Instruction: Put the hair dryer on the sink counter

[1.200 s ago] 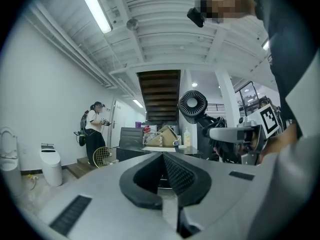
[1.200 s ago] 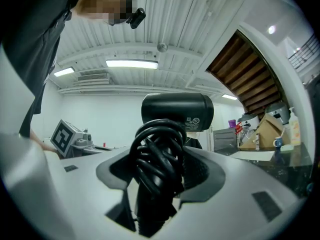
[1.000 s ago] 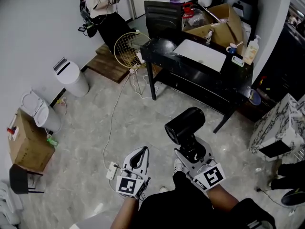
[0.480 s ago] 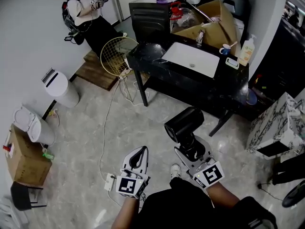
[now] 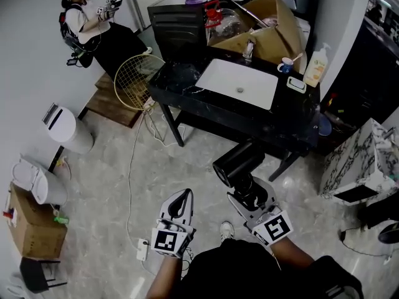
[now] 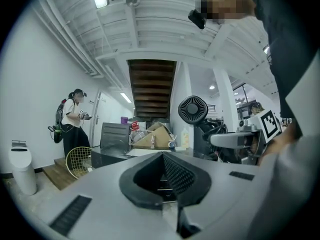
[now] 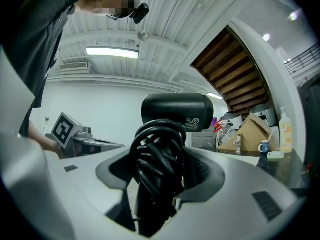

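Right gripper (image 5: pixel 250 195) pinches the cord-wrapped handle of the black plastic hair dryer (image 5: pixel 240 162), held over the floor near the black sink counter (image 5: pixel 293 117); left gripper (image 5: pixel 184 195) pressed together, empty.

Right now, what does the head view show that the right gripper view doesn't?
Head view only: the floor, the white bin, the wire fan guard and a person by the far wall.
Right gripper view only: the ceiling light and the underside of the wooden stairs.
Both: the hair dryer clamped in the right gripper, the cardboard box, the soap bottle and the mug.
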